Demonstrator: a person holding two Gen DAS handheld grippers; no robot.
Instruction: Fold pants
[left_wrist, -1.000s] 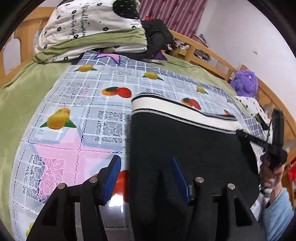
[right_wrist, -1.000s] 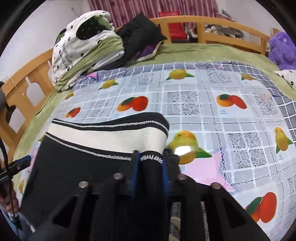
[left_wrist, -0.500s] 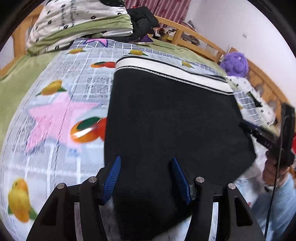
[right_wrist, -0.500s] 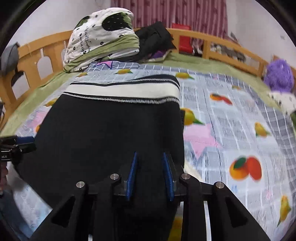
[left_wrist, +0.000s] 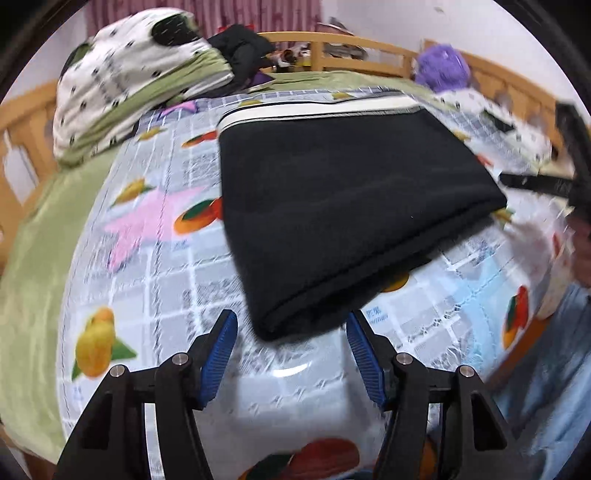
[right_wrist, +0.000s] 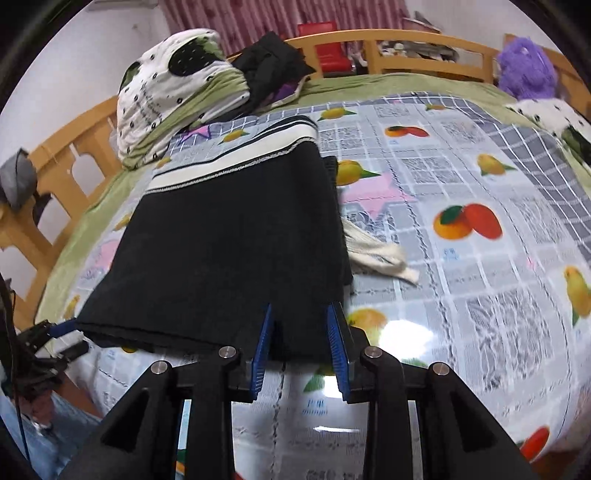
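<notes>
The black pants (left_wrist: 343, 206) lie folded into a thick rectangle on the fruit-print cloth (left_wrist: 155, 258), with the cream striped waistband (left_wrist: 317, 109) at the far end. My left gripper (left_wrist: 291, 332) is open and empty, just short of the near fold. In the right wrist view the pants (right_wrist: 236, 251) fill the middle. My right gripper (right_wrist: 300, 326) is open, with its fingers at the near right corner of the fold, not clamped. A cream drawstring end (right_wrist: 376, 254) sticks out on the right side.
A rolled green and white quilt (right_wrist: 177, 96) and dark clothes (right_wrist: 273, 70) lie at the bed's head. A purple plush toy (right_wrist: 528, 66) sits at the far right. A wooden rail (right_wrist: 406, 48) rings the bed. The person's jeans (left_wrist: 546, 369) show at the near edge.
Both grippers pulled back toward the near edge of the bed. The right gripper opened and let go of the pants. The left gripper drew back off the fold.
</notes>
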